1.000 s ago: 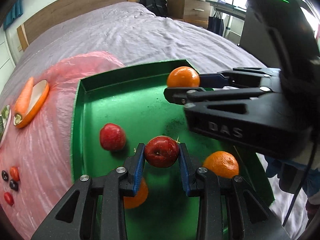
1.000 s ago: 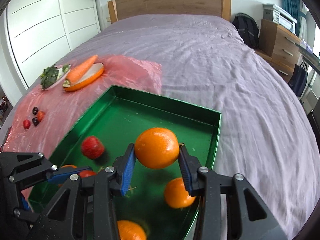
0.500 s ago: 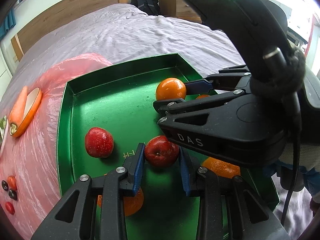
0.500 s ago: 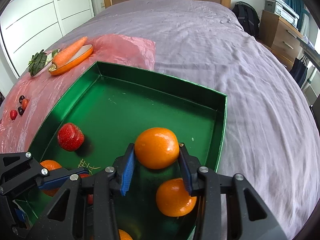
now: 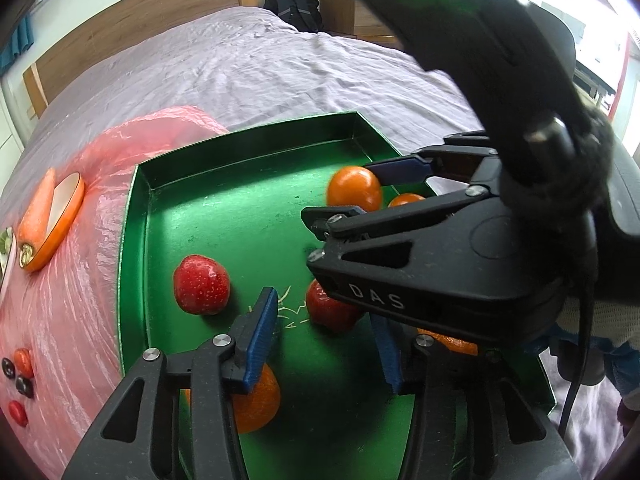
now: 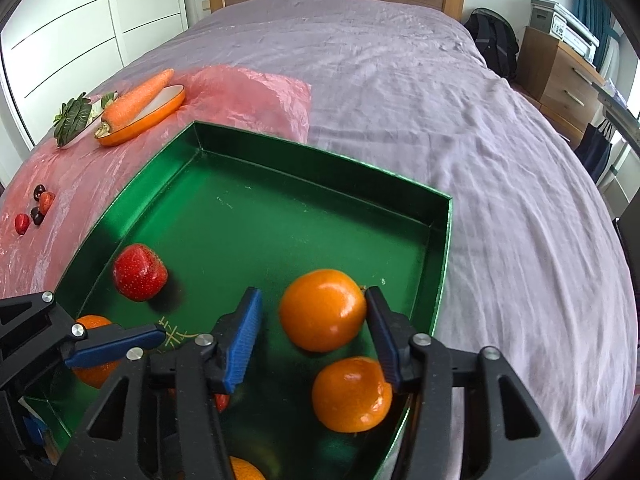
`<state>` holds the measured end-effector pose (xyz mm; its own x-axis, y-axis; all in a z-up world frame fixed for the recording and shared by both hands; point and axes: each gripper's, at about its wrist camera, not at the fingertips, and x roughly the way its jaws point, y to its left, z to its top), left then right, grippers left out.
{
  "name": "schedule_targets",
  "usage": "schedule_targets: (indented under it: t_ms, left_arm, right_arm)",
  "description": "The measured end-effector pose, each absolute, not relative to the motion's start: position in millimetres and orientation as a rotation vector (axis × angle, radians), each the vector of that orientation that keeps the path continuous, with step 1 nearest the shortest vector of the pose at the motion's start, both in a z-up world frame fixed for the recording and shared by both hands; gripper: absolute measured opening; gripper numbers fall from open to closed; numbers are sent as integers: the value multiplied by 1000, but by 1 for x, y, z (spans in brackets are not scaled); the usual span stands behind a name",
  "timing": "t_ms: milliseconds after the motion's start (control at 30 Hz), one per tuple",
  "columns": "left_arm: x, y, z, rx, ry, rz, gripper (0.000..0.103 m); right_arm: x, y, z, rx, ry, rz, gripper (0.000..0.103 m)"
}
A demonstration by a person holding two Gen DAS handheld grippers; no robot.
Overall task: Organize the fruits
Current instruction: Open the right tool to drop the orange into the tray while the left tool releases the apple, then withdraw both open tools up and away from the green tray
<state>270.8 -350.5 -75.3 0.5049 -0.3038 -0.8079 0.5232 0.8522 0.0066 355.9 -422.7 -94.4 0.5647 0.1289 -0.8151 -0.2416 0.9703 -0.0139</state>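
I see my left gripper (image 5: 326,334) opening over the green tray (image 6: 320,168), red apple (image 5: 332,312) loose between its jaws, my right gripper (image 6: 314,330) opening too, orange (image 6: 322,310) (not squeezed) sitting in the tray between them

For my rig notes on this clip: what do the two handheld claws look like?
Both are matte black plastic linkages with silver screw heads and ribbed blue finger pads. The right claw, seen from the left wrist view, has "DAS" embossed on its side, a curved black handle with a green light, and a black cable. The left claw matches.
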Motion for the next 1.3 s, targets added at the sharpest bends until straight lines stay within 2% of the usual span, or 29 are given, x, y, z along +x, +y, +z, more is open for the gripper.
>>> schedule_targets:
  t_ms: [133,667,1033,1300]
  left_arm:
    - [268,-343,-63,241,908,-503,47]
    - [237,-300,-8,176,842,-484,47]
    - [203,-258,-3,141,862,-415,47]
    - [168,-226,8,101,847,-361,49]
  right_arm:
    - [351,-421,-85,-139,926,207,103]
    - [292,-424,-35,-98,874,157,103]
    - [227,-425,-16,-58,789,28,103]
    - [170,-421,-10,71,723,-69,103]
